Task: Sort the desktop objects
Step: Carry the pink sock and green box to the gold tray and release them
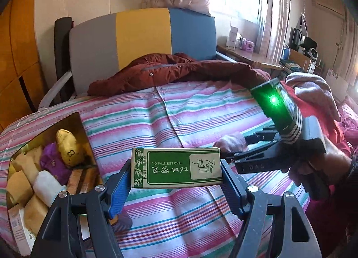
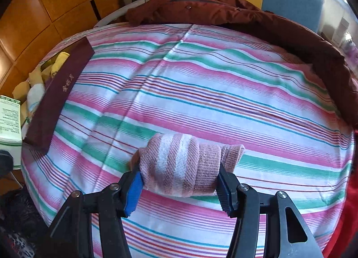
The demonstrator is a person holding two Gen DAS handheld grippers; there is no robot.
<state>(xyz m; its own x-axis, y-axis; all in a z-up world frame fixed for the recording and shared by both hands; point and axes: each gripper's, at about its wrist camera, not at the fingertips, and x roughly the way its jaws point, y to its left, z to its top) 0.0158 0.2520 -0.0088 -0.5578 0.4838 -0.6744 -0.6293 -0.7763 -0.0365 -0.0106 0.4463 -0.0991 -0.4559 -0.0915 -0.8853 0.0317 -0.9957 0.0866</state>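
Green-and-cream card: a small essential-oil box point(image 1: 176, 167) is clamped end to end between the blue-padded fingers of the left gripper point(image 1: 176, 182), held level above the striped bedsheet point(image 1: 179, 110), label upside down in the left wrist view. At 9 o'clock from the box, a gold-lined storage box point(image 1: 81, 123) is seen on the sheet, holding rolled socks: a yellow roll point(image 1: 67, 146), a purple roll point(image 1: 52, 164), a white roll point(image 1: 47, 185) and several tan ones.

At 3 o'clock from the oil box, the right gripper point(image 1: 232, 146) is seen from the side, a green light glowing on its body, a person's hand point(image 1: 331, 164) wrapped round its handle. A pink roll is glimpsed at its fingertips.

In the right wrist view, the right gripper point(image 2: 180, 182) is closed on a pink-and-white striped sock roll point(image 2: 185, 166), pressed from both sides, lifted just over the sheet. At 10 o'clock, the storage box's maroon wall point(image 2: 60, 94) is noted, with the socks inside it. At 9 o'clock, at the frame edge, the oil box point(image 2: 10, 119) is partly visible.

A dark red padded jacket point(image 1: 174, 70) is laid across the far edge of the bed at 12 o'clock, in front of a grey, yellow and blue headboard point(image 1: 143, 36).
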